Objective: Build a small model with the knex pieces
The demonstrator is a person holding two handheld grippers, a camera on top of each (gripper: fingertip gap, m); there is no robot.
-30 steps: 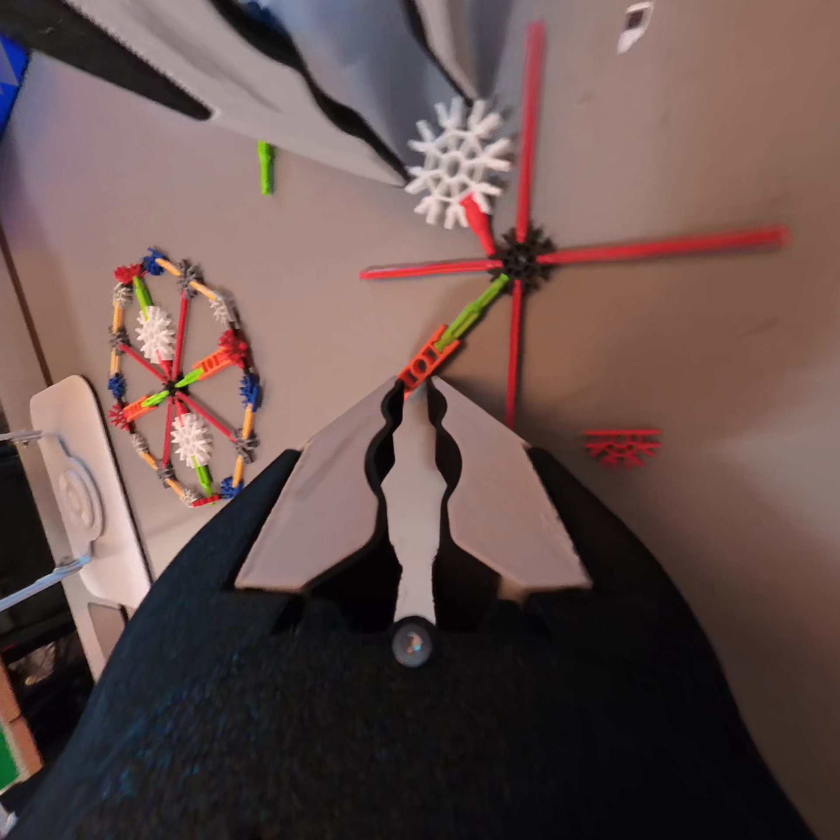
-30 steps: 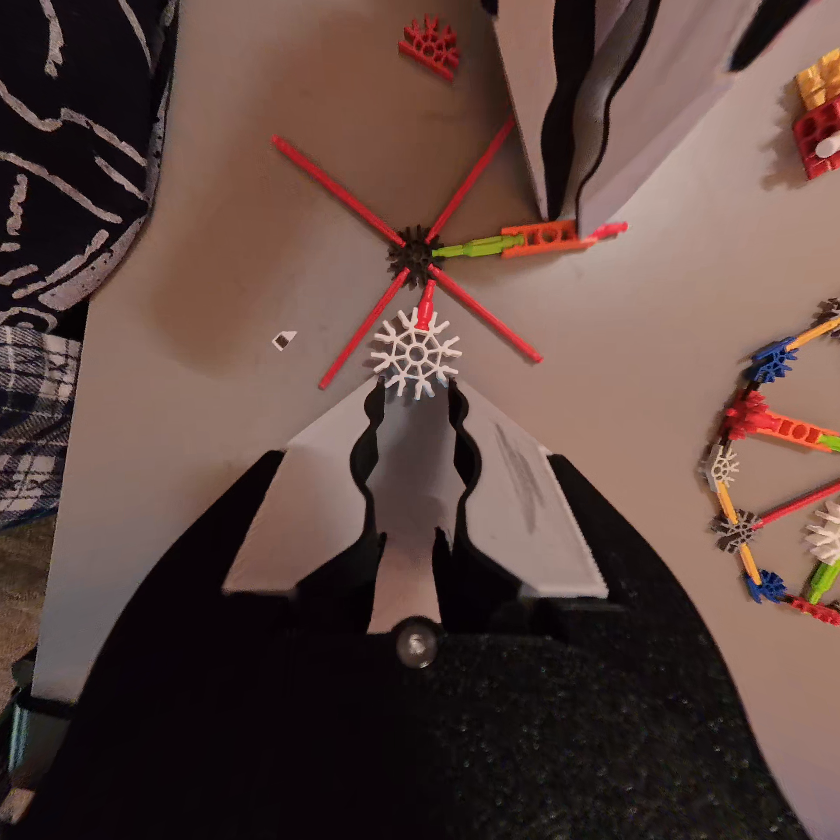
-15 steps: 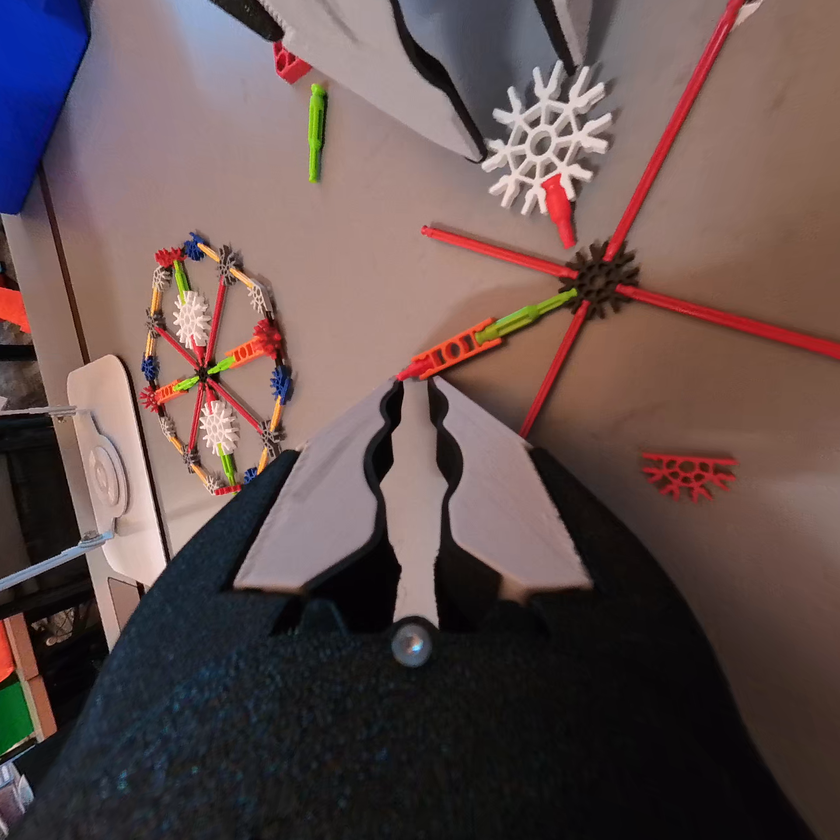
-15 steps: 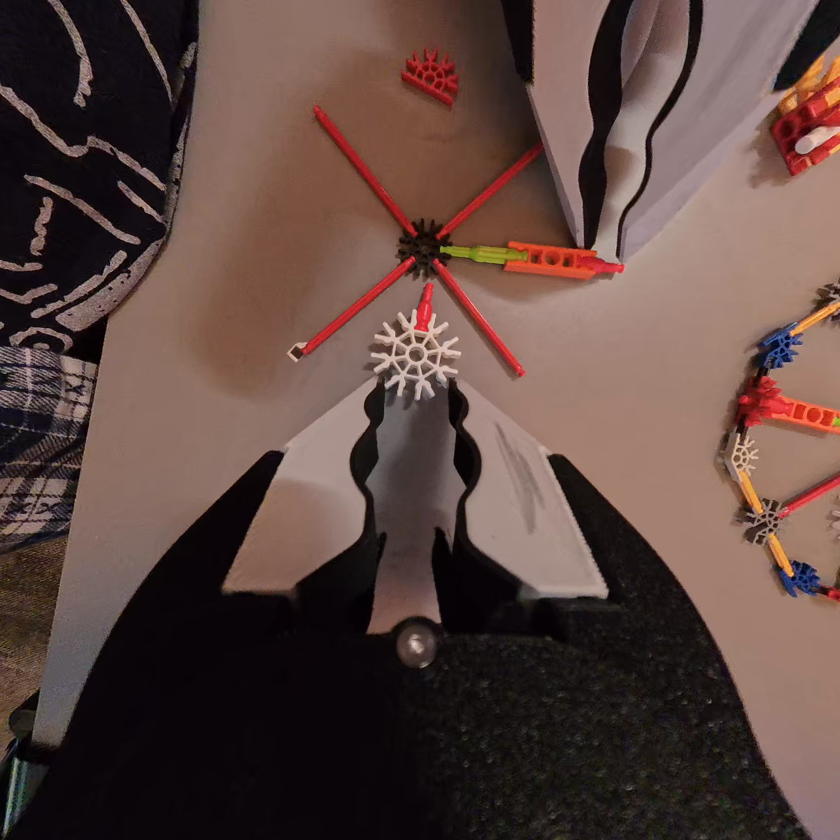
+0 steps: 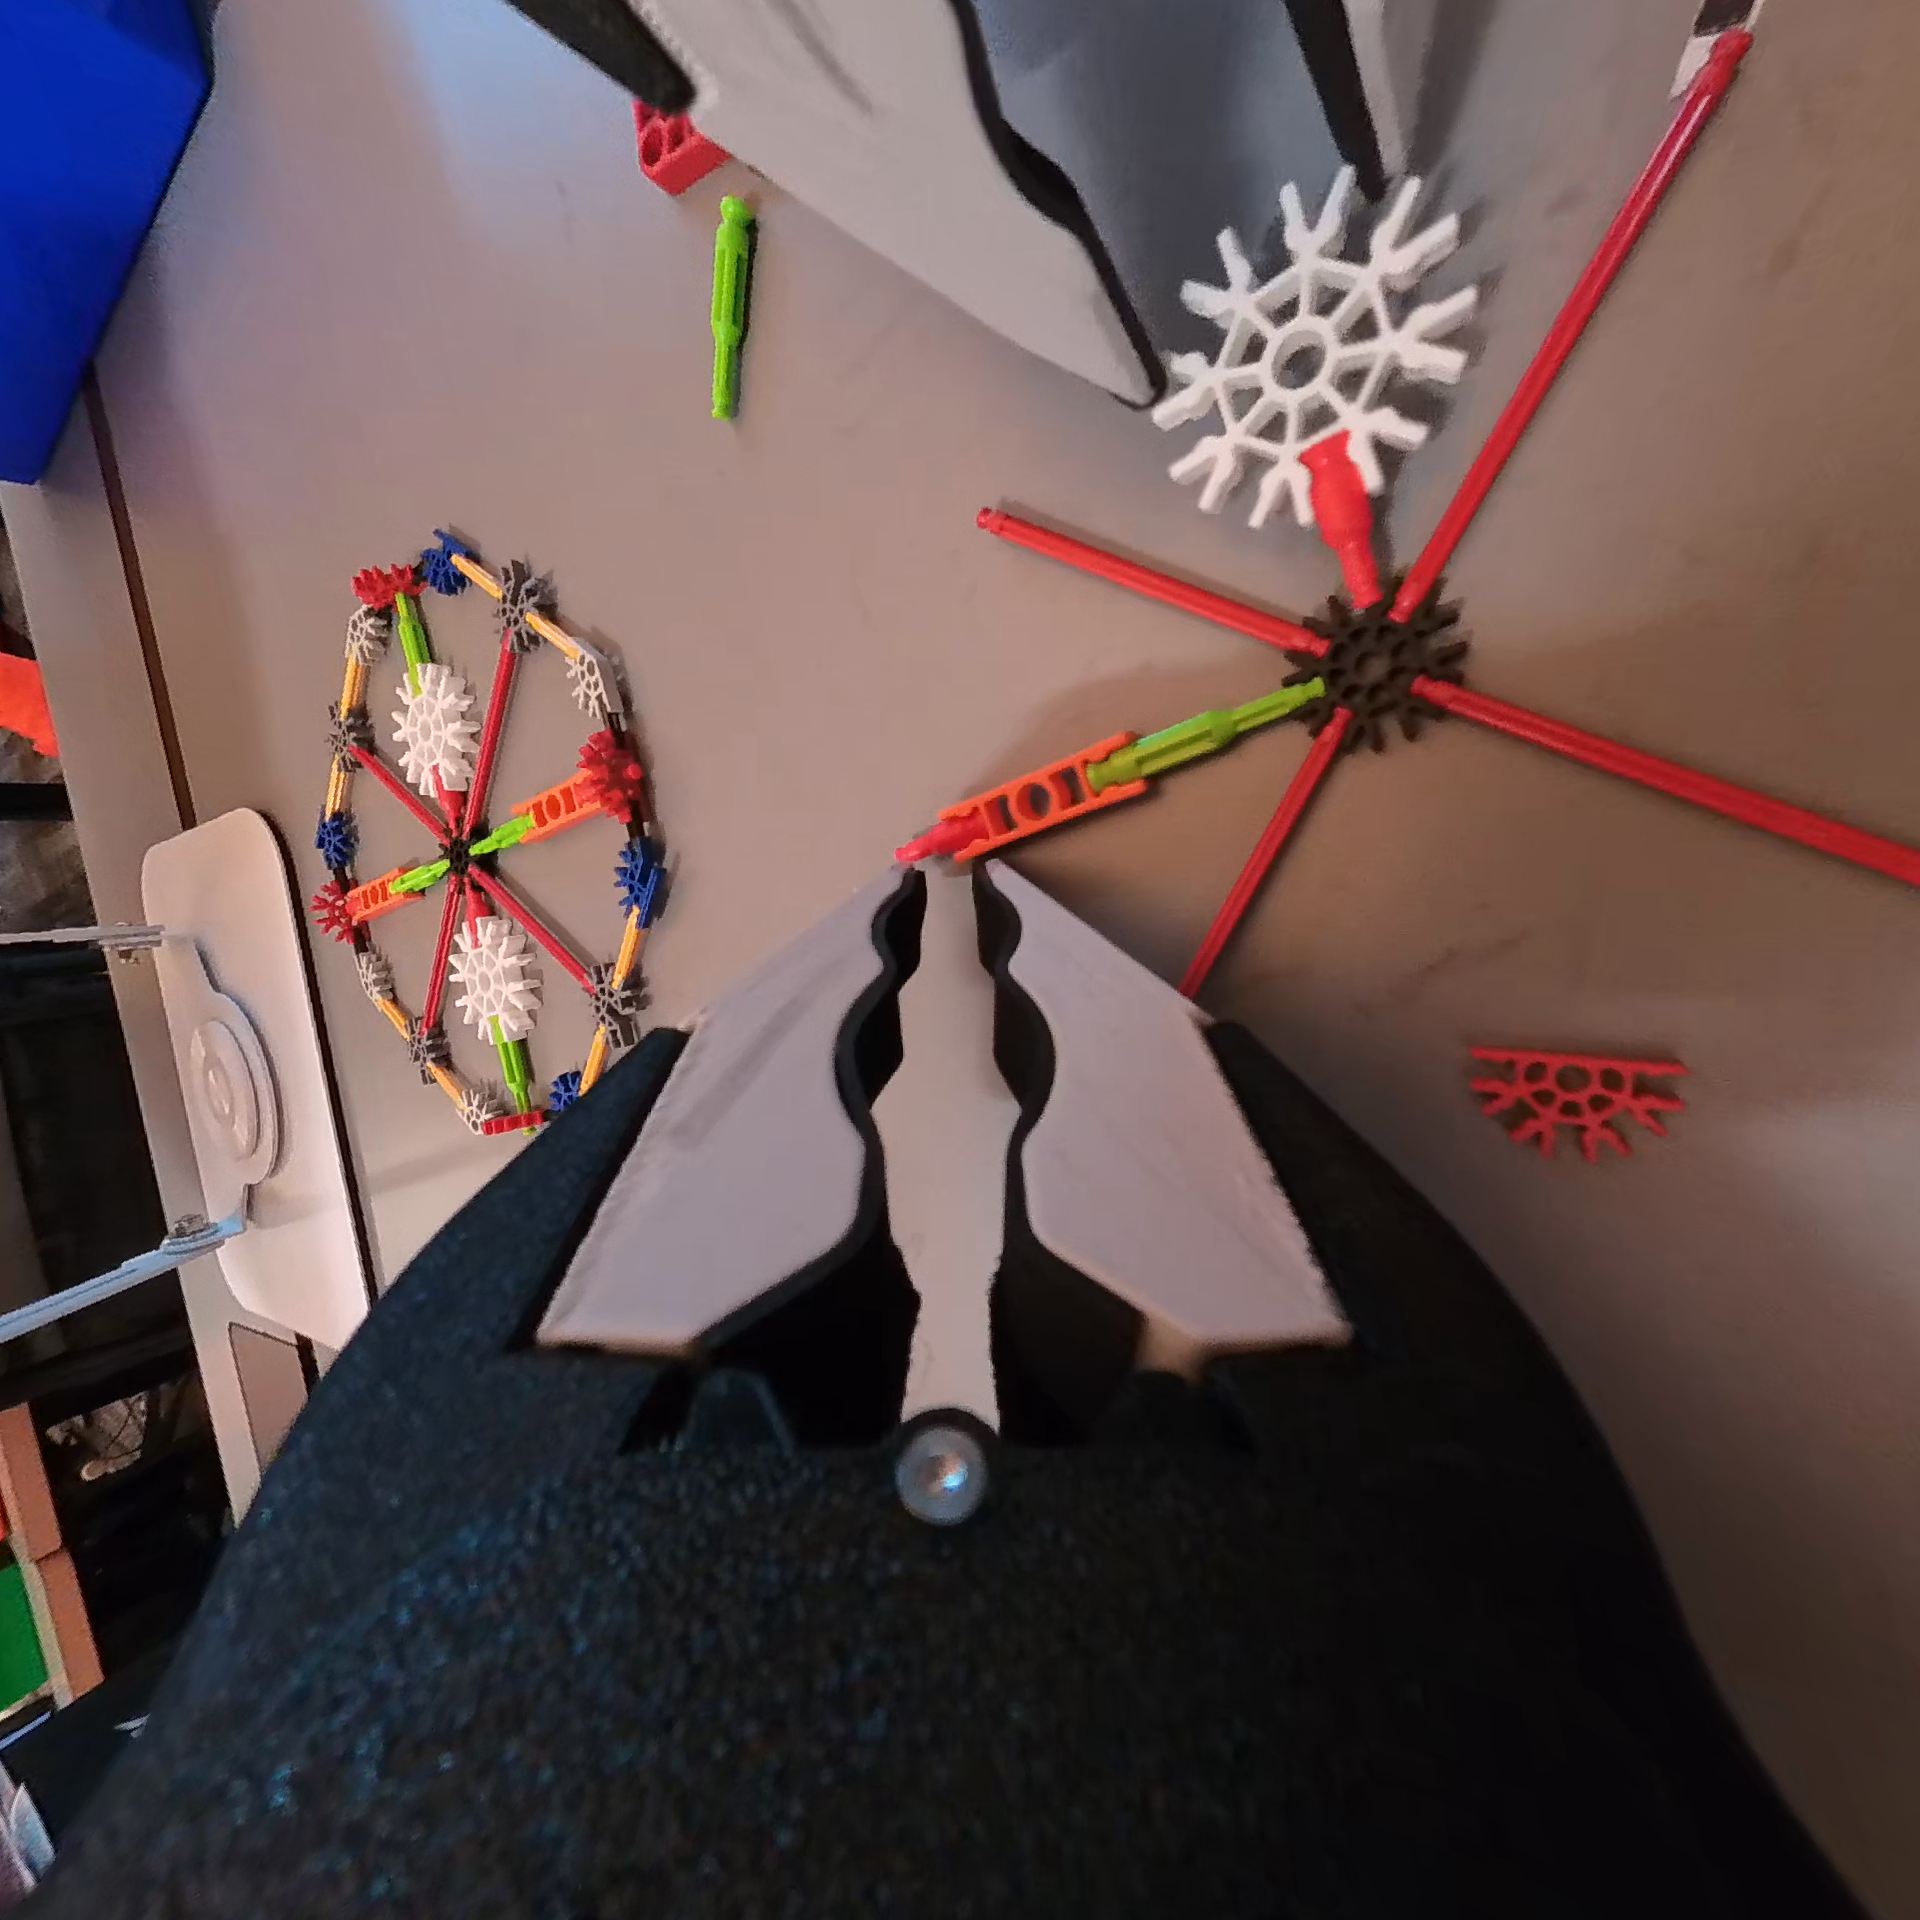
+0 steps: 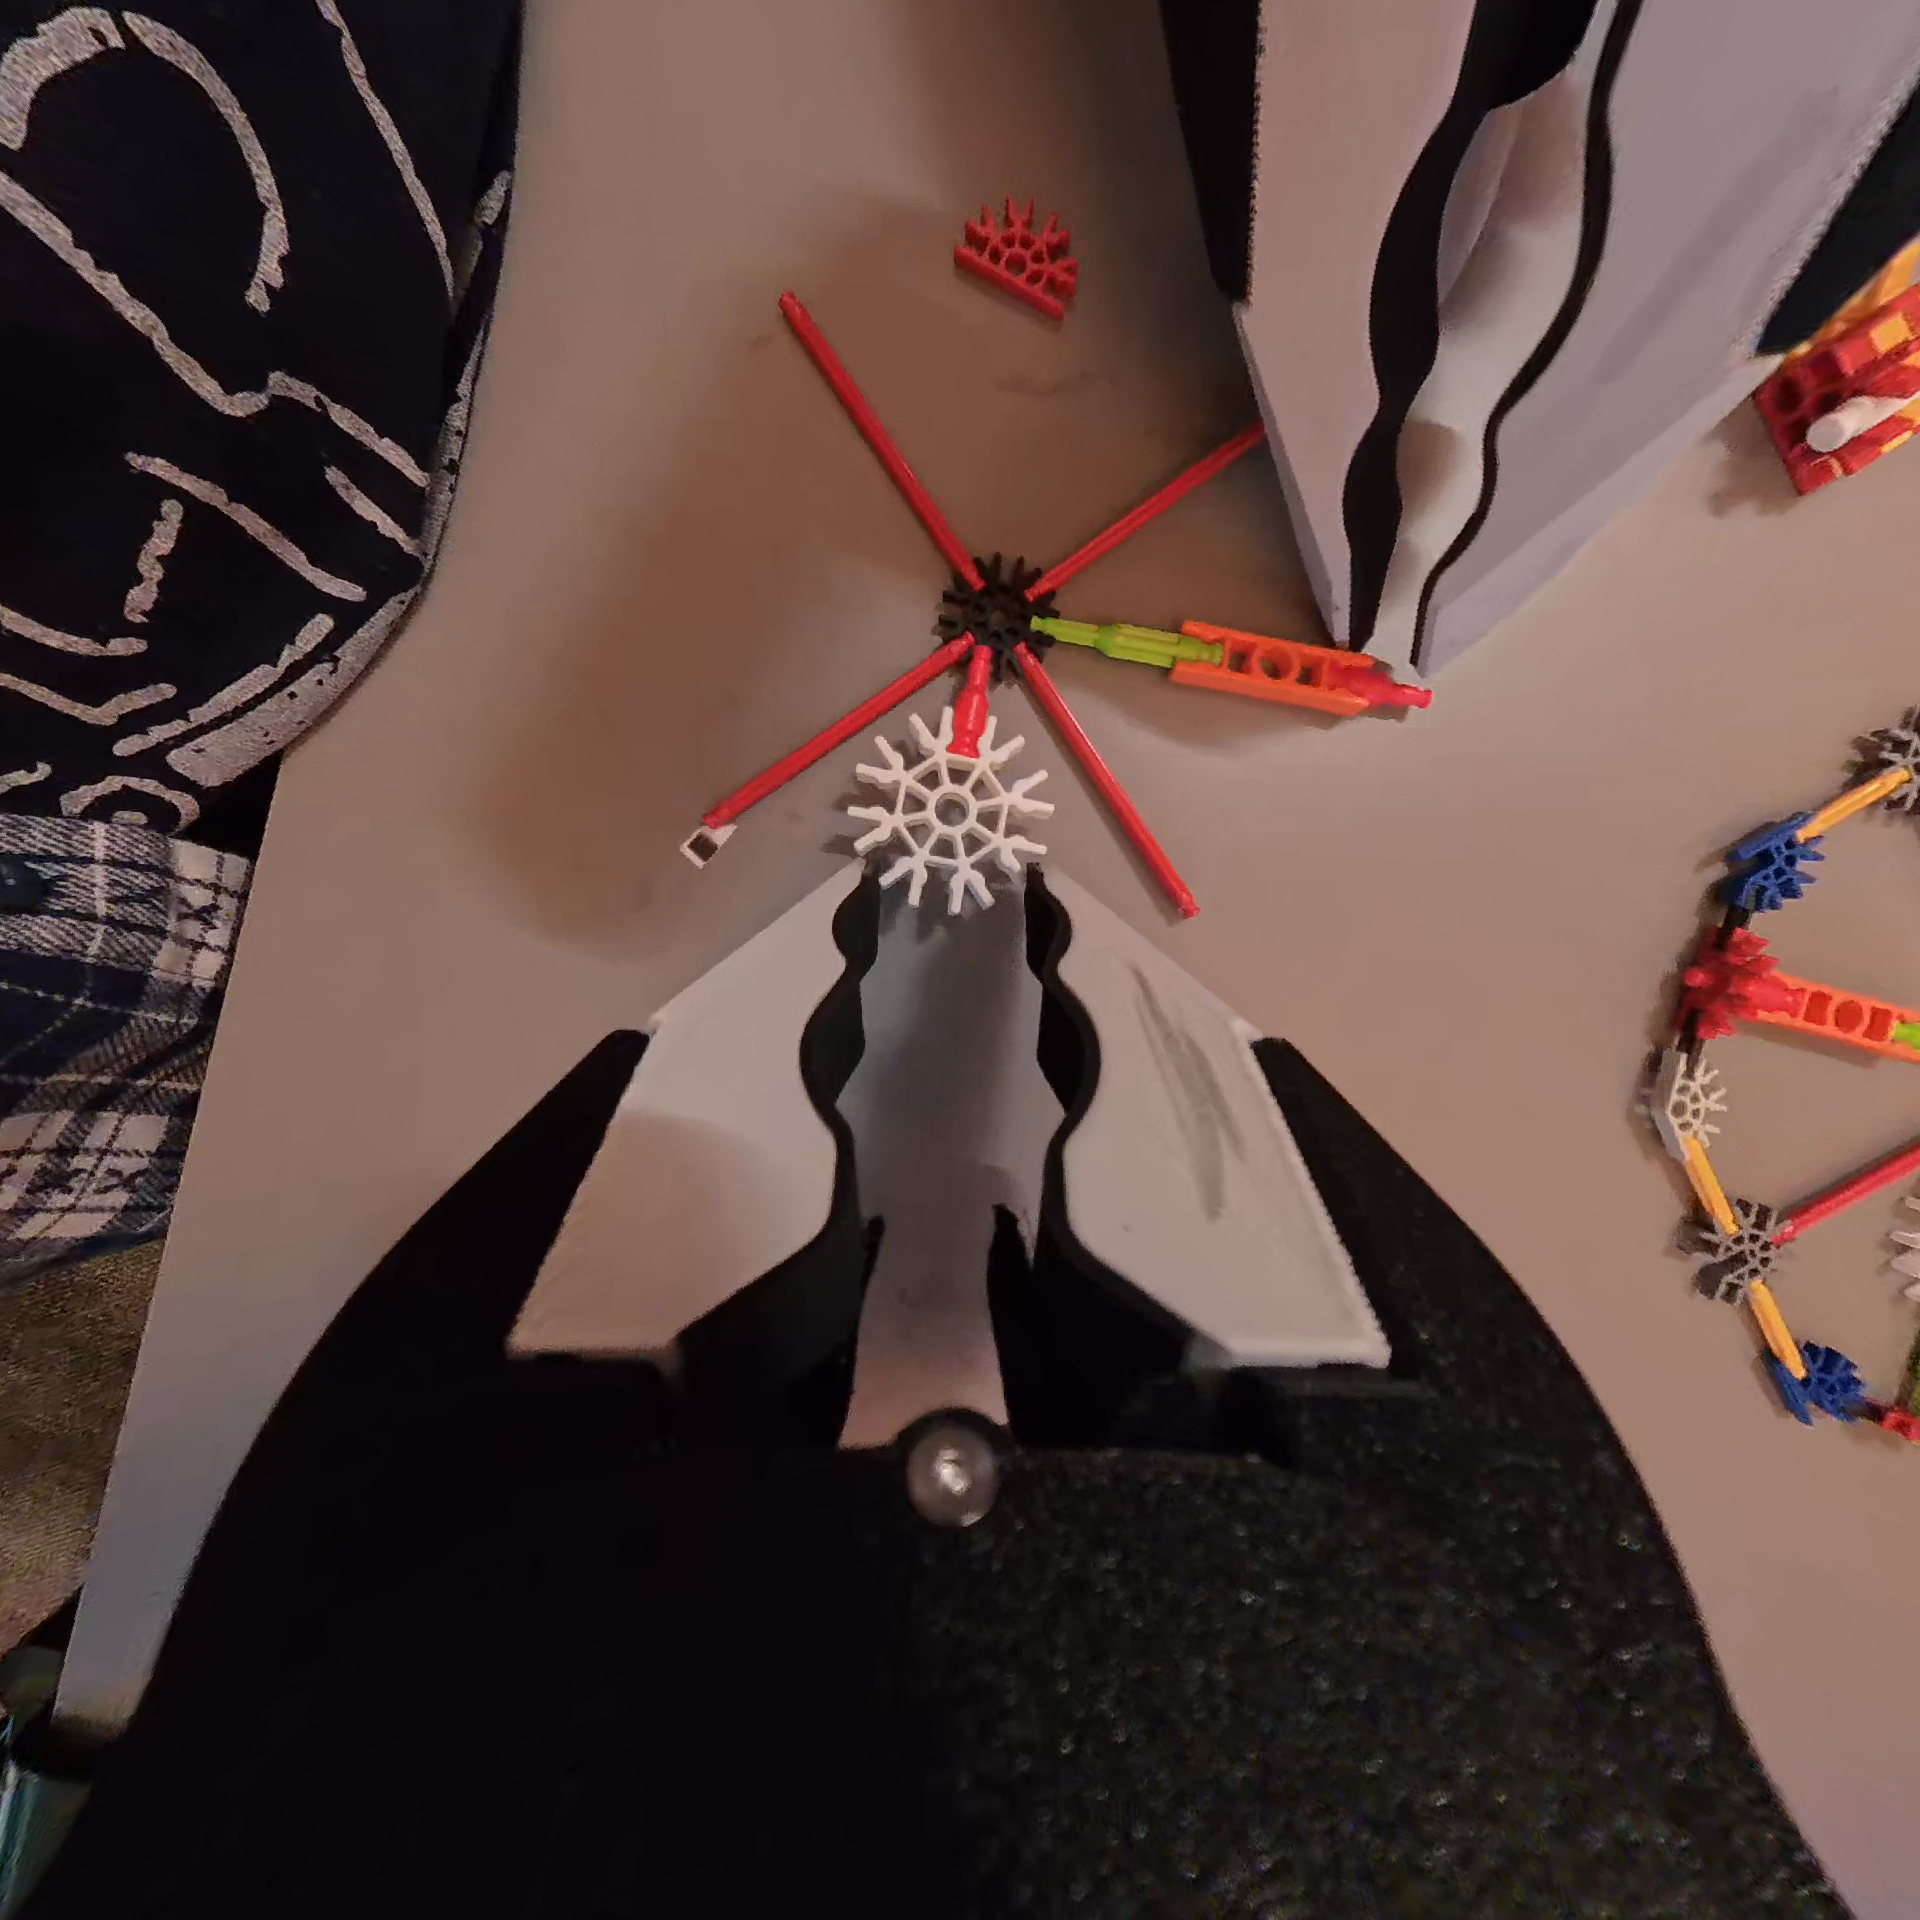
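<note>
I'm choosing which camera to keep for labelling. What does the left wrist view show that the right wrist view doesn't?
Only the left wrist view shows the whole finished toy wheel, a loose green rod and a blue bin.

Only the right wrist view shows dark patterned fabric beside the table and a red and yellow block pile.

Both show the black hub with red rods, the white snowflake piece at the right gripper, the orange connector at the left gripper, and a red fan piece.

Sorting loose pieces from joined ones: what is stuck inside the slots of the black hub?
Black hub holds four long red rods, a green rod and a short red rod. How deep they seat is hidden.
</note>
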